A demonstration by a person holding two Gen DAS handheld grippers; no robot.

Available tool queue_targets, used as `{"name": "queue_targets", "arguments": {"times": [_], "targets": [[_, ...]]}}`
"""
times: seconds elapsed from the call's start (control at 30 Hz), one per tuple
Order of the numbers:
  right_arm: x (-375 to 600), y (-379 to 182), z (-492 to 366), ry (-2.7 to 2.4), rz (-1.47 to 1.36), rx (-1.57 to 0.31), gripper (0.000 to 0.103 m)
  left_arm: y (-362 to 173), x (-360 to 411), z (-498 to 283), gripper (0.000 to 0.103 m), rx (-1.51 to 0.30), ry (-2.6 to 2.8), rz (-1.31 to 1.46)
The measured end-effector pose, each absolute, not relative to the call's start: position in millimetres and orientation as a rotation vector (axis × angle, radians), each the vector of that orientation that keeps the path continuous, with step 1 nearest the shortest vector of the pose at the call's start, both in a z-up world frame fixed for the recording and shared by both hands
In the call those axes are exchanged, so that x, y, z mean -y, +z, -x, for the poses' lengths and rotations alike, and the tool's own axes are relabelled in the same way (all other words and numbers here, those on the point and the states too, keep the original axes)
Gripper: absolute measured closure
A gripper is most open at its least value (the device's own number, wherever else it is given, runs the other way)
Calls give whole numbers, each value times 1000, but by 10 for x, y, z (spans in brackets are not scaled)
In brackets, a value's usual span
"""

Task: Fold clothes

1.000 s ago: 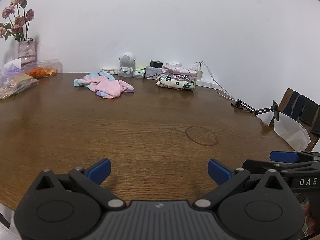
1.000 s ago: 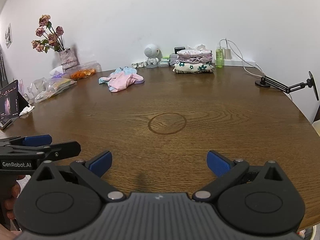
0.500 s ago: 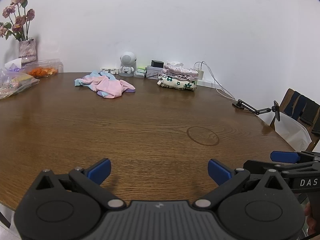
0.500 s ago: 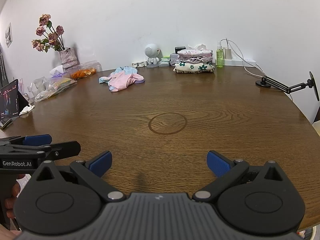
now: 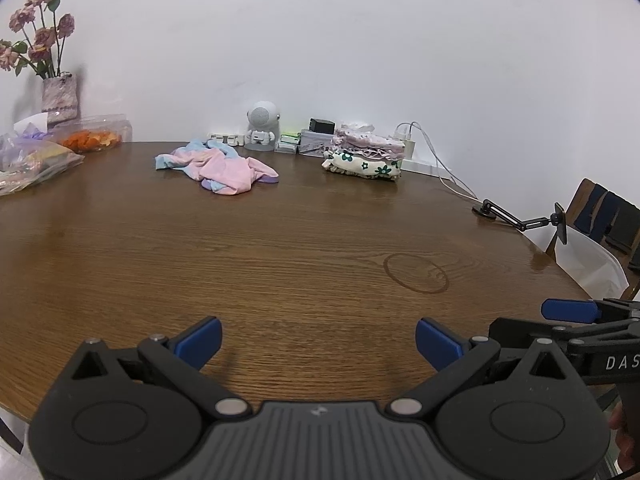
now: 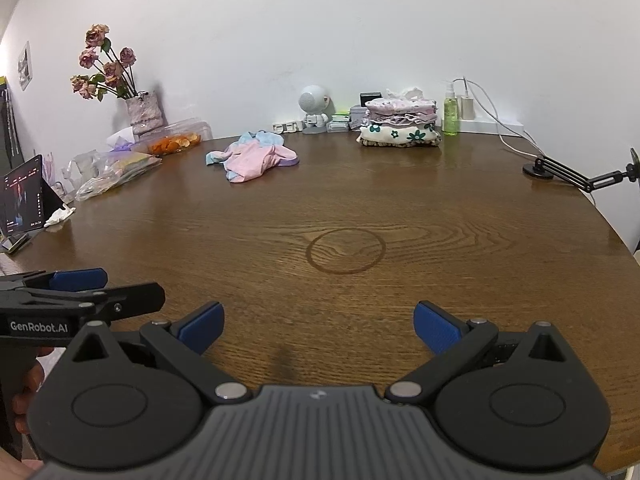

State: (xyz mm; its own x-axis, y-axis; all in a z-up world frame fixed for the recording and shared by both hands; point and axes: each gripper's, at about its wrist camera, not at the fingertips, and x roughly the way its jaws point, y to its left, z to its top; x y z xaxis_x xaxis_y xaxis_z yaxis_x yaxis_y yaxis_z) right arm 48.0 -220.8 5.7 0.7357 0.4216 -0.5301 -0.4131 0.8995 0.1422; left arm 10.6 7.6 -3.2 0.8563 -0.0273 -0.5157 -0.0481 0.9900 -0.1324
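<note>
Both the left tool point(image 5: 318, 338) and the right tool point(image 6: 317, 322) gape wide, holding nothing. The crumpled pink-and-blue garment point(image 5: 218, 168) lies upper left of centre on the surface point(image 5: 280, 248), its long axis running left-right. Bunched as it is, a pinch may catch several layers.

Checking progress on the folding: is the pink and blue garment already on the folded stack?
No, the pink and blue garment lies crumpled on the table, apart from the folded stack.
</note>
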Motion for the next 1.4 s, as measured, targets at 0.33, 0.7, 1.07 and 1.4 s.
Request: {"name": "queue_targets", "arguments": {"times": [0.33, 0.7, 1.07, 1.4], "targets": [[2102, 53, -629, 475, -10, -601, 0, -61, -159, -195, 0, -554, 26, 150], [1997, 42, -719, 486, -1, -603, 0, -88, -247, -269, 0, -555, 36, 156], [1718, 196, -1163, 554, 1, -584, 0, 90, -464, -636, 0, -512, 88, 137], [1275, 382, -2117, 629, 38, -618, 0, 247, -811, -1344, 0, -482, 149, 51]]}}
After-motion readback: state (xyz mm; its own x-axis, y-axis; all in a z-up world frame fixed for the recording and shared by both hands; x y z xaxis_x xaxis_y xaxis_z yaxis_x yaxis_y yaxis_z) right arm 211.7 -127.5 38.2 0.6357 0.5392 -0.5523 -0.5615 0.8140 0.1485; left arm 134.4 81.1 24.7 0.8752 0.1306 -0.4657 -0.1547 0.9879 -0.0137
